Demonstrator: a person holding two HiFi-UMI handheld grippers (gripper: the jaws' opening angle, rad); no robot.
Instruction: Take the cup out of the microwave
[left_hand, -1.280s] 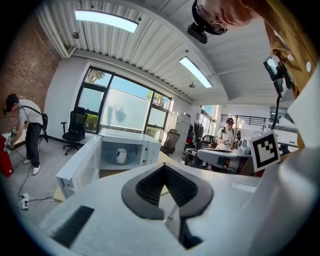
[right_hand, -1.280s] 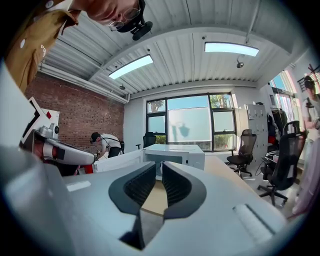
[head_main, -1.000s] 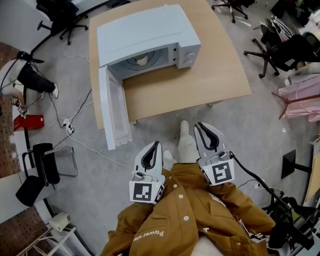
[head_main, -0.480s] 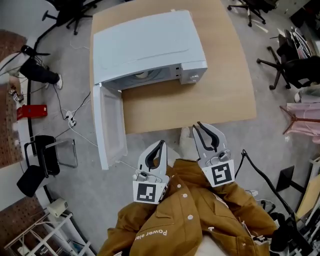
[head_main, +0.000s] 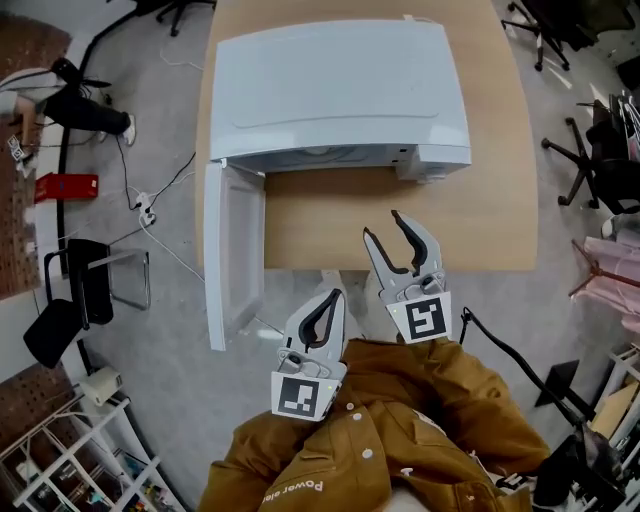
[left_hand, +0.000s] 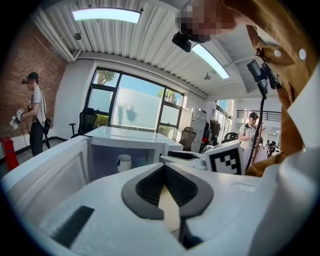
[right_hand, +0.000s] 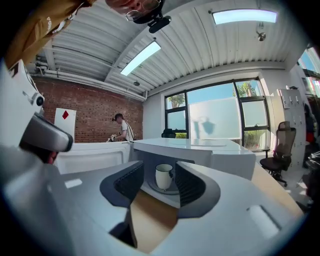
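Observation:
A white cup (right_hand: 163, 176) stands upright on the turntable inside the white microwave (head_main: 340, 90), whose door (head_main: 232, 250) hangs open to the left. The left gripper view also shows the cup (left_hand: 123, 162) in the cavity. In the head view the microwave's top hides it. My right gripper (head_main: 382, 225) is over the table's near edge, short of the microwave. Its jaws are opening with nothing between them, and the cup shows far beyond the gap (right_hand: 160, 170). My left gripper (head_main: 337, 294) hangs lower left, off the table, shut and empty (left_hand: 163, 166).
The microwave sits on a wooden table (head_main: 490, 200). The open door juts out past the table's left edge. Cables and a power strip (head_main: 147, 210) lie on the floor at the left. Office chairs (head_main: 600, 150) stand at the right, and a person (left_hand: 35, 117) stands far left.
Both grippers have moved forward toward the microwave, the right one farther. The right jaws went from nearly shut to open. The cup, seen earlier in the head view, is now hidden.

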